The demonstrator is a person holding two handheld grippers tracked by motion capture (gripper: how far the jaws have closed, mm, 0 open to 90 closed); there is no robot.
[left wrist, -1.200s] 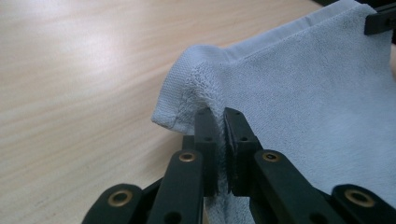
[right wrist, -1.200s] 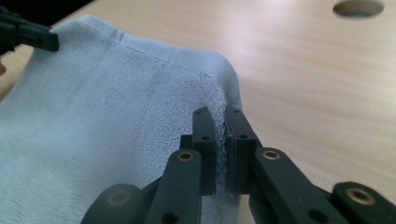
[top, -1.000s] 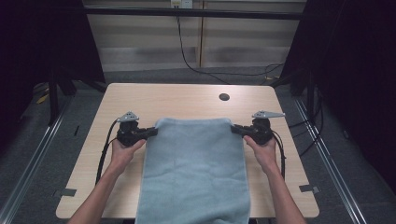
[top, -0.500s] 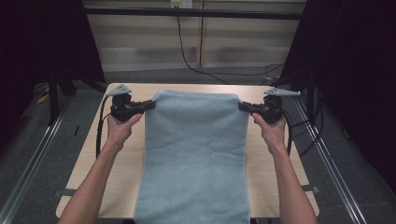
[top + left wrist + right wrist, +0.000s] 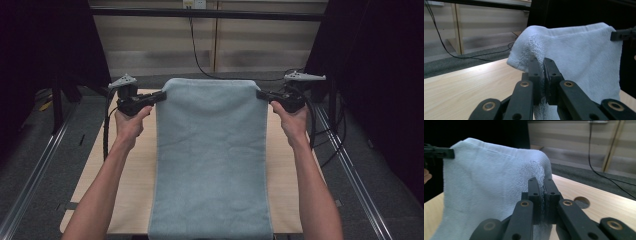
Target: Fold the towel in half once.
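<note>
Towel, pale blue, hangs stretched above the desk, its top edge raised over the far edge and its lower end trailing past the near edge. The left gripper pinches the towel's upper left corner, jaws pressed together on the cloth. The right gripper pinches the upper right corner likewise.

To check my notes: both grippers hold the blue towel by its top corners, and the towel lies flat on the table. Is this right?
Not quite. The towel does not lie flat; the high view shows it lifted and hanging from the left gripper and right gripper. The rest is right.
</note>
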